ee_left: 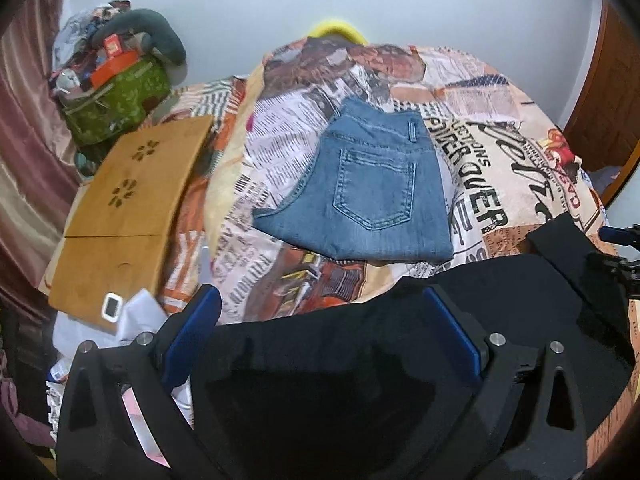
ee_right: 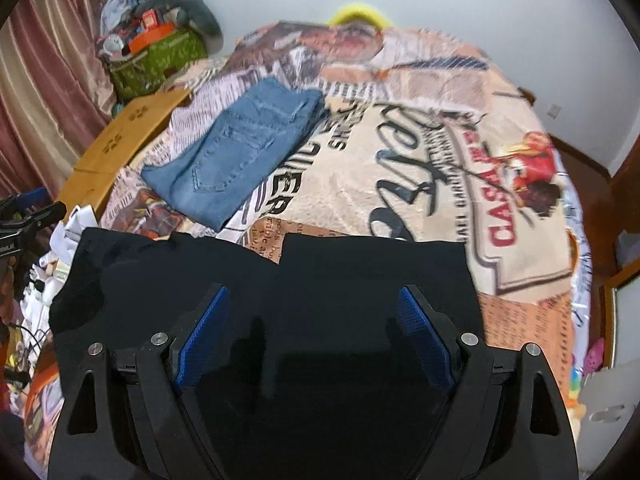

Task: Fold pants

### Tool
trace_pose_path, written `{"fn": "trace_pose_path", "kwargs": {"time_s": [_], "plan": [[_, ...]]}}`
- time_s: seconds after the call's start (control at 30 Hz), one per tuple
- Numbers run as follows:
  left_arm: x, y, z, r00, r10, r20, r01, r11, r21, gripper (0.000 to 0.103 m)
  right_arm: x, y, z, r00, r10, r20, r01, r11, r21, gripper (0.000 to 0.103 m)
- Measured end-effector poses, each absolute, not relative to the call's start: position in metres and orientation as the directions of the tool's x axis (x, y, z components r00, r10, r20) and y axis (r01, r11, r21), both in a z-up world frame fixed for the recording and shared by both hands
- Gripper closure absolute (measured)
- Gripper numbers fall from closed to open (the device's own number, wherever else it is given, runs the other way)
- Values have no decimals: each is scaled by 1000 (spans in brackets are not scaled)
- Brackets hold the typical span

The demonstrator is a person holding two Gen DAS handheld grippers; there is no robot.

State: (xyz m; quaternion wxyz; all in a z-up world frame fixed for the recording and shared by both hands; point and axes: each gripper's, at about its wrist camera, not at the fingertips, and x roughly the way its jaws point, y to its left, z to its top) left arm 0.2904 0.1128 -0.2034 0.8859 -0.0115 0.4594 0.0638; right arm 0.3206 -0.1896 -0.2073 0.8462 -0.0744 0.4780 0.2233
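Black pants [ee_left: 500, 304] lie flat on the bed's near edge, spread wide; in the right wrist view [ee_right: 360, 276] their two parts meet at a notch. My left gripper [ee_left: 320, 308] is open, its blue pads wide apart above the black cloth's left part. My right gripper [ee_right: 314, 308] is open, hovering over the cloth's right part. Neither holds anything. Folded blue jeans [ee_left: 364, 184] lie further back on the bed, also in the right wrist view [ee_right: 236, 148].
The bed has a newspaper-print cover [ee_right: 400, 152]. A brown cardboard box [ee_left: 128, 208] lies left of the jeans. A green bag of clutter [ee_left: 116, 92] stands at the back left by a curtain [ee_left: 24, 128]. White wall behind, wooden door [ee_left: 608, 100] on the right.
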Motion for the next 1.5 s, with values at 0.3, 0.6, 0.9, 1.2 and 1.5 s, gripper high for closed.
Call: {"fn": "trace_pose_path", "kwargs": {"time_s": [0.3,0.6,0.9,1.2,1.5], "plan": [[316,102,-245,513,115,-850,-92,993,79,2,362,-159,-266,257,286,-923,-490,862,131,27],[317,88,-268,476,94,-874,-49,996,80,2,369,-161,-283,267,288,-920,-512,851,118,81],[301,75,-252,483,68,-873,-23,998,65,2,360,-181,-256,374,301,-877,-493,866,87,98],[280,44,-222,505,16,-863,40,998,42,2,314,-244,-172,547,357,-757,-412,902,127,98],[261,-17,-213,495,-44,-868,167,985,45,2,259,-322,-146,661,307,-685,-267,949,168,98]]}}
